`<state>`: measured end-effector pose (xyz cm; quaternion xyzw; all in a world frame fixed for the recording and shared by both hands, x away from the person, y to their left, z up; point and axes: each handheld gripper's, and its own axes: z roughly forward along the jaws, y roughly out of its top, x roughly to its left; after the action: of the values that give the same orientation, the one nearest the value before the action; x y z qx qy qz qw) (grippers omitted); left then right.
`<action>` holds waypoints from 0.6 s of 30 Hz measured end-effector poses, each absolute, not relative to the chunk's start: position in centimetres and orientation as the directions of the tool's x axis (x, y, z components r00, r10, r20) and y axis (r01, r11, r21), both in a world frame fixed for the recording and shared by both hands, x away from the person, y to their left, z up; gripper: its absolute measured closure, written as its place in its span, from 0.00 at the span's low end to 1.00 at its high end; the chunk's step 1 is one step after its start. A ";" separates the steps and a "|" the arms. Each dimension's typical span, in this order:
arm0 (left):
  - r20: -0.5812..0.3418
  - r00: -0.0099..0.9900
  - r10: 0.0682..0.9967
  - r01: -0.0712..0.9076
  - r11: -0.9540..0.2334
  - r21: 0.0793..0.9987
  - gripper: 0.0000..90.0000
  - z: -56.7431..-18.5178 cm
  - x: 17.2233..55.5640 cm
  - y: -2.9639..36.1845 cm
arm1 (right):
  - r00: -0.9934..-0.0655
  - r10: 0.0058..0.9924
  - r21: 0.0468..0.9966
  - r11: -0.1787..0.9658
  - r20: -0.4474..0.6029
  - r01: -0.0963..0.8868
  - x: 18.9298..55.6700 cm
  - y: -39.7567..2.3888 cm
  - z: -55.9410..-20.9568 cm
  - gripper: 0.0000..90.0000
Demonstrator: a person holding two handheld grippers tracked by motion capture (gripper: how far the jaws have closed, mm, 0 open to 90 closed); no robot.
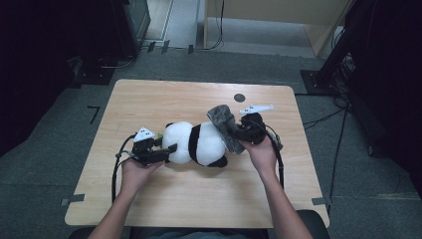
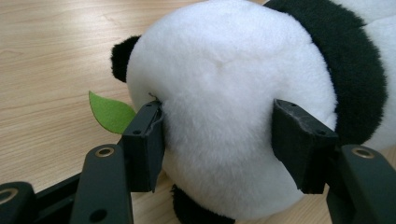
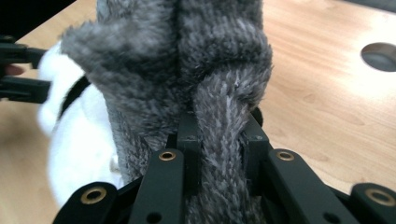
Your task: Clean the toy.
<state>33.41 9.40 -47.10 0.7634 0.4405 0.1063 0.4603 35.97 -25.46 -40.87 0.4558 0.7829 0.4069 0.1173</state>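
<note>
A black-and-white plush panda toy (image 1: 199, 143) lies on its side in the middle of the light wooden table (image 1: 149, 199). The left gripper (image 1: 166, 151) has its jaws clamped on the white round head of the panda, one pad pressed into the fur on each side, and a small green felt leaf (image 2: 110, 112) sticks out beside the left pad. The right gripper (image 1: 238, 134) has its jaws closed tight on a strip of grey fluffy knitted cloth (image 1: 225, 125) (it looks like a small scarf or garment), which hangs raised above the body end of the panda and touches it.

I judge that the work is in its middle part. The toy is already pinned and the grey cloth is already gripped. I cannot tell if the cloth is going on or coming off, because it is bunched. What is left, it seems, is to bring the cloth fully clear of the body or fully around it, and then to let go of both things.
</note>
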 end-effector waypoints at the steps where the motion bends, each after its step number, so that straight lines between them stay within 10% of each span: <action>1: -0.244 0.588 0.771 0.574 -0.186 0.797 0.42 -47.1 33.4 9.4 | -0.548 0.812 0.754 0.230 0.199 0.615 35.9 -25.5 -41.3 0.85; 18: -0.245 0.589 0.770 0.573 -0.184 0.798 0.43 -47.2 33.5 9.4 | -0.467 0.843 0.729 0.141 0.266 0.670 34.2 -26.5 -46.8 0.85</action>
<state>33.45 9.38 -47.16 0.7622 0.4406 0.1063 0.4623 34.16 -26.50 -46.82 0.5057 0.7480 0.4171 0.1040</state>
